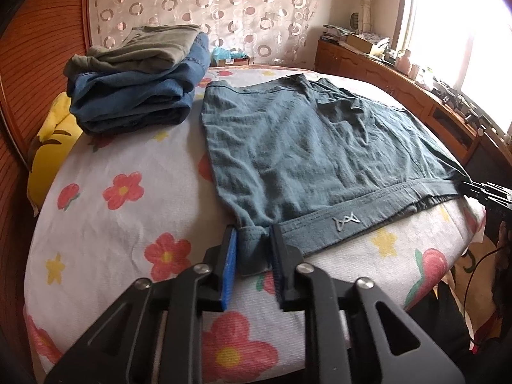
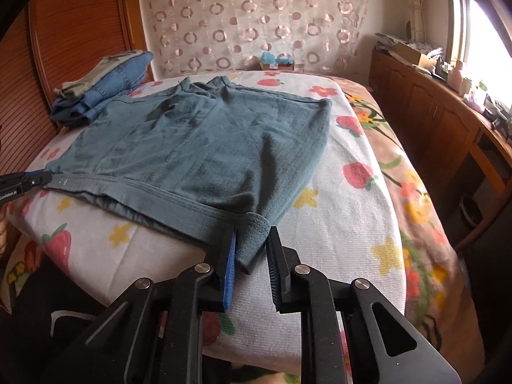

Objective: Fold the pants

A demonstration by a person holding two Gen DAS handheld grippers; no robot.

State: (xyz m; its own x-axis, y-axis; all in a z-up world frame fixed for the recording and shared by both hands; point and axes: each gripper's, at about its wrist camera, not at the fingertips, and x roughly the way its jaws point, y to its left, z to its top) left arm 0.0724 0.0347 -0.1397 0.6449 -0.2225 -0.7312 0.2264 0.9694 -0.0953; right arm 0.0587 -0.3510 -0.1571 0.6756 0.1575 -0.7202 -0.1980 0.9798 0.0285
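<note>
- A cardboard box (image 1: 363, 42) is sitting on the wooden sideboard (image 1: 377, 73) under the window; what is lying in it cannot be made out.
- A second small box (image 2: 276, 64) is standing past the far edge of the bed (image 2: 339, 224), with something light blue showing at its top.
- The grey-blue pants (image 1: 307, 147) are lying spread flat on the flowered bed cover, waistband along the near edge of the bed and legs reaching toward the far edge.
- A pile of folded clothes (image 1: 134, 86), jeans under an olive piece, is resting near the far left corner of the bed, just beside the pants.
- The left hand-held gripper (image 1: 254, 240) is pointing slantwise down at the near edge, its jaws nearly closed and pinching the left corner of the waistband between the blue pad and the black one.
- The right hand-held gripper (image 2: 252, 240) is slanting down in the same way at the other end of the waistband, jaws drawn in close and gripping the rolled right corner of the cloth.
- Each gripper is showing at the side of the other's view, both holding the waistband stretched along the near edge.
</note>
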